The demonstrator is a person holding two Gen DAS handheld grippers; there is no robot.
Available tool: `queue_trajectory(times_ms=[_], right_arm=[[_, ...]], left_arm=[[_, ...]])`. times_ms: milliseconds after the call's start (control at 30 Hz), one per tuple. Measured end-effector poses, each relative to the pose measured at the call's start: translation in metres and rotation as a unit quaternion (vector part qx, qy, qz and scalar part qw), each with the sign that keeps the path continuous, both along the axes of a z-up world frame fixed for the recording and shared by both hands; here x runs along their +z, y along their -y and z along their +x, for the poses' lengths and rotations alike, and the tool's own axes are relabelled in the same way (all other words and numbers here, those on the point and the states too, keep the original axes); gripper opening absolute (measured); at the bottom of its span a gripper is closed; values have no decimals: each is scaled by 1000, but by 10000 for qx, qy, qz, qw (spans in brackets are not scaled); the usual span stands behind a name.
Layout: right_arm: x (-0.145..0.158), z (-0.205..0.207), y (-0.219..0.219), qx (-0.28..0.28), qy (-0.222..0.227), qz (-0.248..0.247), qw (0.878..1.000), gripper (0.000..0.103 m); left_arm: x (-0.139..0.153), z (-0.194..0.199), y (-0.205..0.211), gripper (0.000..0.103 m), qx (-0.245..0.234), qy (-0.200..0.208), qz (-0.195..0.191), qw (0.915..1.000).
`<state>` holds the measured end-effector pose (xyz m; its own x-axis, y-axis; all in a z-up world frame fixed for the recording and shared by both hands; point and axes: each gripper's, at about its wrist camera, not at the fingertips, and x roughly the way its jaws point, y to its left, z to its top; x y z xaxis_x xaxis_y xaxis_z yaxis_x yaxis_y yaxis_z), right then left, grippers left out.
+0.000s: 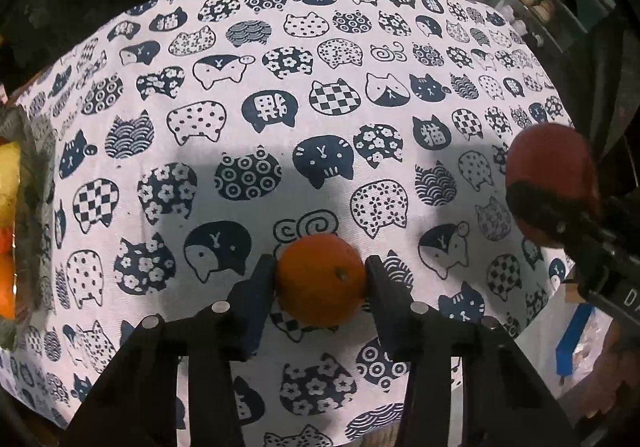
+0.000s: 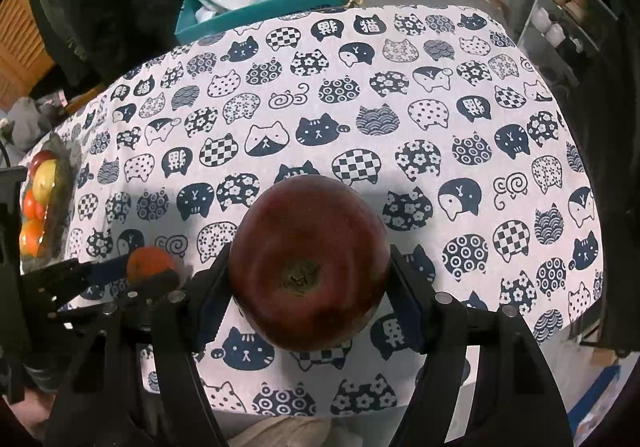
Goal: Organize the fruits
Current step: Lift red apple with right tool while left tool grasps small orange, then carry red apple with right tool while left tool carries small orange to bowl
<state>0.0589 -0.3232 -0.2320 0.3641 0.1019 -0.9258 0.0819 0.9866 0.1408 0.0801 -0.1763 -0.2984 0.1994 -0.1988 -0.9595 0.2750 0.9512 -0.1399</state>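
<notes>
My left gripper (image 1: 321, 281) is shut on a small orange tangerine (image 1: 320, 279), held above the cat-print tablecloth (image 1: 280, 87). My right gripper (image 2: 310, 279) is shut on a large dark red apple (image 2: 310, 261), stem end facing the camera. The apple also shows at the right edge of the left wrist view (image 1: 550, 175). The tangerine in the left gripper shows at lower left in the right wrist view (image 2: 150, 263). A fruit basket (image 2: 60, 183) with yellow, red and orange fruit sits at the table's far left; it also shows in the left wrist view (image 1: 34, 167).
A teal bin (image 2: 260, 13) with plastic bags stands beyond the table's far edge. Shelves with shoes (image 2: 568, 7) stand at the right. The tablecloth (image 2: 400, 107) covers the whole table top.
</notes>
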Motion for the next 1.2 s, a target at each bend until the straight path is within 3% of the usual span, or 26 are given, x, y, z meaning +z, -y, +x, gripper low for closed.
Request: queue_trajectory(times_ms=[433, 1200], right_arm=[[32, 2, -9, 89, 480, -94, 9988, 71], [137, -5, -49, 429, 1818, -236, 9821, 71]], left_arm=[[56, 0, -19, 45, 199, 681, -217, 9972], [167, -13, -63, 45, 423, 2070, -451, 9764]])
